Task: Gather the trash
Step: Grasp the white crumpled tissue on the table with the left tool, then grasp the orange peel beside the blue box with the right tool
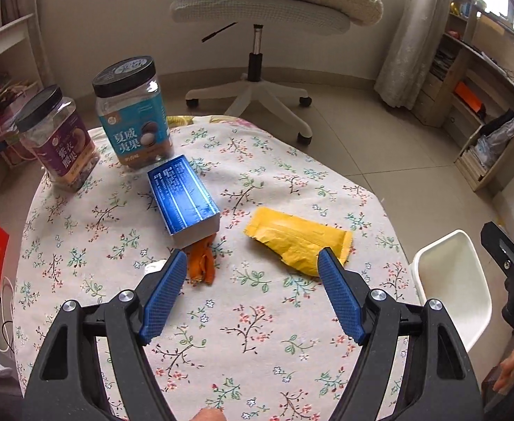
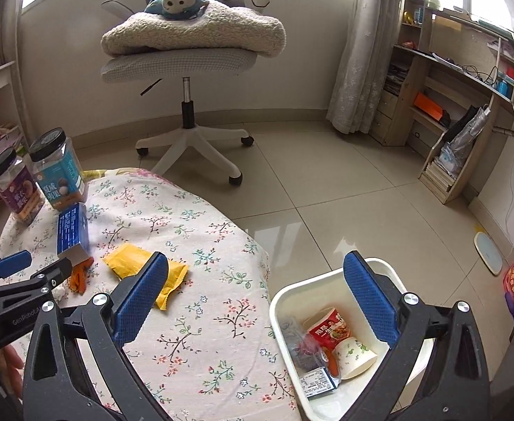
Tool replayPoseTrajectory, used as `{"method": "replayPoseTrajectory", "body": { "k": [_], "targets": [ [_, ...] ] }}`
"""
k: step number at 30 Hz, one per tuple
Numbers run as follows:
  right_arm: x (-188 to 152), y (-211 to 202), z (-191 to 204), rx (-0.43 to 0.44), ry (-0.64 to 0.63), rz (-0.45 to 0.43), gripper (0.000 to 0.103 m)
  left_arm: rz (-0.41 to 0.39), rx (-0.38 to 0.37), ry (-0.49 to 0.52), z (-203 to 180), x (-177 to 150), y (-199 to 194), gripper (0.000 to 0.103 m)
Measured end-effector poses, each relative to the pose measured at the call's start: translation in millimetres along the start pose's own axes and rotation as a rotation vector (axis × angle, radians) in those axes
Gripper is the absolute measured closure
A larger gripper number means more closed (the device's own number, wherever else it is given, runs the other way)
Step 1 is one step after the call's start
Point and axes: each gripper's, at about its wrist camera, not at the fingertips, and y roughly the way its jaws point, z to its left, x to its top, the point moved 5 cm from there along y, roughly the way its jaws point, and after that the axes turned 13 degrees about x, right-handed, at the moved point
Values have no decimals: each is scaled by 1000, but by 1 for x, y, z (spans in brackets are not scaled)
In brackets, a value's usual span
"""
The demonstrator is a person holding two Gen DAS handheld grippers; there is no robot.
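Two pieces of trash lie loose on the counter (image 1: 257,333) in the left wrist view: a yellow wrapper (image 1: 295,240) and a scrap of orange peel (image 1: 201,263), the peel tucked against the near end of a blue box (image 1: 183,200). The left tongs (image 1: 253,259) hang above the cloth with jaws spread and nothing between them. The wrapper looks light, thin and crinkly, likely slippery; its flat middle or the crimped near end would give the pads the best bite. The peel seems soft and limp, and the box crowds it from behind, so coming in from the near side looks safer. Two jars (image 1: 130,112) stand well apart at the far left.

From the right wrist view, the right tongs (image 2: 257,270) are also spread and empty, one finger over the counter, the other over the white bin (image 2: 393,273). The bin sits just beside the counter's right edge, lower down, already holding packets and a paper cup. Open floor (image 2: 327,182) lies beyond, so the carry across the edge looks unobstructed. The left tongs show at the left margin, near the peel.
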Motion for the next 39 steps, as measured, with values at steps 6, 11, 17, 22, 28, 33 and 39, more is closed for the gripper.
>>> {"method": "replayPoseTrajectory", "body": {
  "k": [6,11,17,22,28,33,39],
  "targets": [
    [-5,24,21,55,-8,74,7,140,147,91,46,-19,67,33],
    [-11,44,37,82,-32,134,7,259,135,119,68,-38,106,44],
    [-21,74,59,102,-94,195,7,304,70,122,69,-44,117,63],
    [-32,96,80,197,-121,243,7,238,50,89,79,-37,97,68],
    [-51,116,136,410,-95,331,8,91,37,-14,107,-15,28,68],
    [-57,141,187,424,-104,325,9,-25,73,-126,145,12,-12,67],
    [-68,183,209,361,-35,342,26,-48,88,-203,179,15,-26,67]
  ]
}}
